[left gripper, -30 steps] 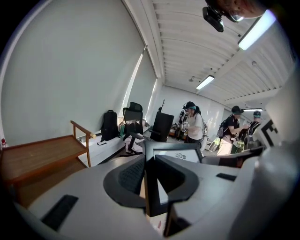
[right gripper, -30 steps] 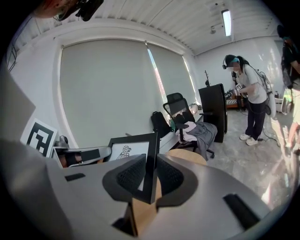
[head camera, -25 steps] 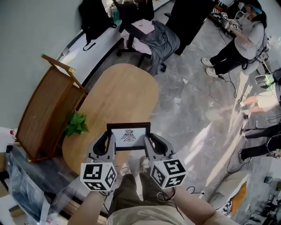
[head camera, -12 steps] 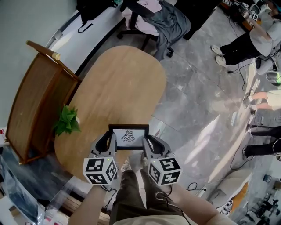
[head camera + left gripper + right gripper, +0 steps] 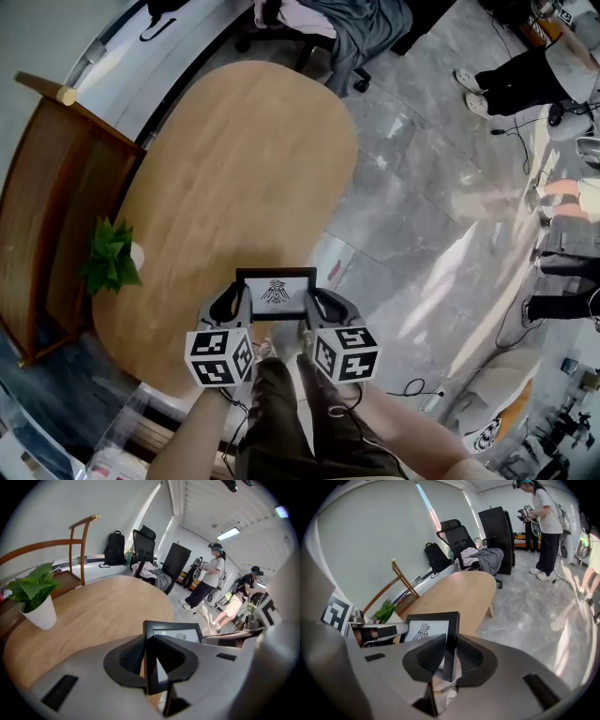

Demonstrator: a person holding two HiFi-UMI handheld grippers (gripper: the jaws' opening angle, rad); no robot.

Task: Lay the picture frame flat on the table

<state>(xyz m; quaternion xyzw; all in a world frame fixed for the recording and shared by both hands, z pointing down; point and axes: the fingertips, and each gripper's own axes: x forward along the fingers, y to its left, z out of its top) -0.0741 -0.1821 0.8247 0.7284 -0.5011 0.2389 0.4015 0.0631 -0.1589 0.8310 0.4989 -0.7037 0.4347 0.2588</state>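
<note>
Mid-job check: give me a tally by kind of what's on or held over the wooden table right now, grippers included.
picture frame: 1, gripped at both side edges
potted plant: 1, standing on the table
grippers: 2, the left gripper and the right gripper, each with its fingers closed on the frame
Total: 4
</note>
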